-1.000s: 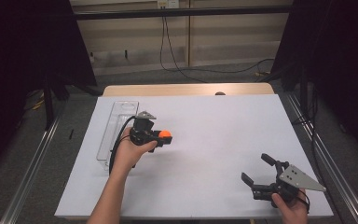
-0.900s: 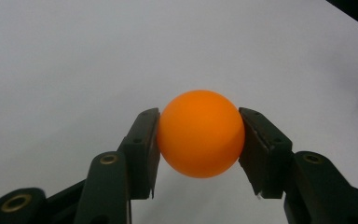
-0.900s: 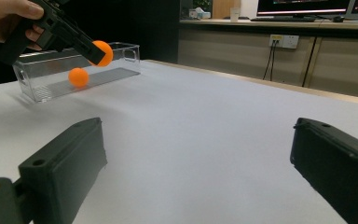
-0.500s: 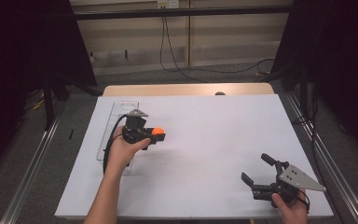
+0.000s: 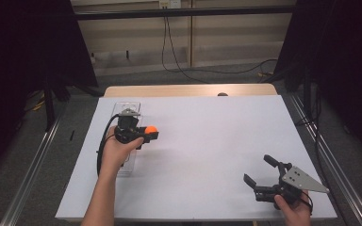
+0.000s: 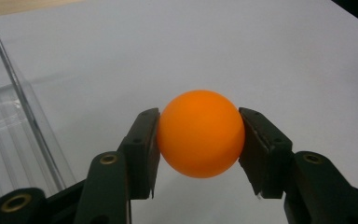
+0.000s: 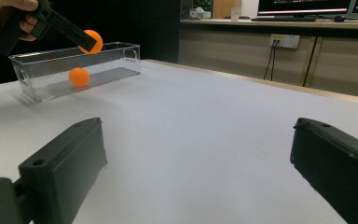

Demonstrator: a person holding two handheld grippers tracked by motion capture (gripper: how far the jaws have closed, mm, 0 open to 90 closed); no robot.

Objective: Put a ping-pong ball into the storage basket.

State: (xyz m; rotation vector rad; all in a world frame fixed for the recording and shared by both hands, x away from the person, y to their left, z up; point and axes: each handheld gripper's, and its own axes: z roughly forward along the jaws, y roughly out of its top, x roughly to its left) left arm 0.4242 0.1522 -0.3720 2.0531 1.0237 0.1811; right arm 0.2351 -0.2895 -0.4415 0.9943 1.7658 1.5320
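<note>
My left jaws (image 6: 199, 140) clamp an orange ball (image 6: 200, 133) at its widest part, held above the counter (image 5: 207, 141) just beside the clear bin (image 7: 74, 70). I should carry it over the rim, lower it, then let go so it doesn't bounce out; another ball (image 7: 79, 76) lies inside. My right jaws (image 5: 264, 175) gape wide, empty, well apart.
</note>
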